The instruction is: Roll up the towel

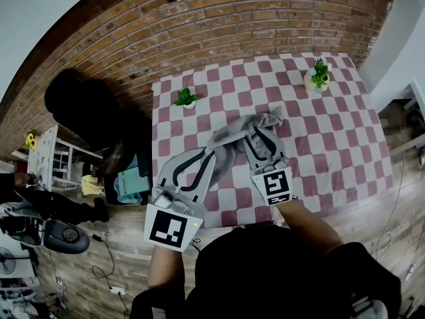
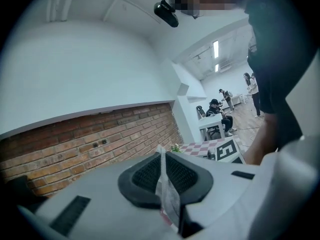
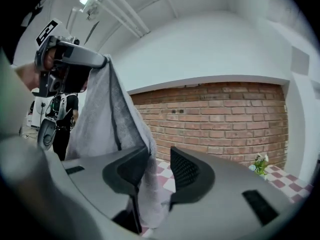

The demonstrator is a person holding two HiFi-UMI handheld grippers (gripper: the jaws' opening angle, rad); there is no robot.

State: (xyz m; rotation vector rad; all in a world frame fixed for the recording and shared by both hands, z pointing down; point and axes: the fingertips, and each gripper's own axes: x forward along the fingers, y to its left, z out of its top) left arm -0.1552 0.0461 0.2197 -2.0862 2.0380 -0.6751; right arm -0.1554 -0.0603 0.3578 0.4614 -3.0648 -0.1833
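The grey terry towel [image 1: 264, 119] is held up, bunched and creased, over the red-and-white checked counter [image 1: 325, 138] between the two claws. The left claw [image 2: 163, 170] is closed tight on a thin edge of the cloth, which stands up as a narrow strip between its black mesh-textured pads [image 2: 142, 176]. The right claw [image 3: 159, 168] stands partly open. The soft looped fabric, with its darker stripe, drapes down through the gap against one ribbed pad, and a sliver of checked counter shows before the other, so nothing is pinched there. A small leafy plant [image 1: 185, 98] and a plant in a round white pot [image 1: 317, 78] stand on the counter near the rough brick wall [image 1: 219, 25], well apart from the towel
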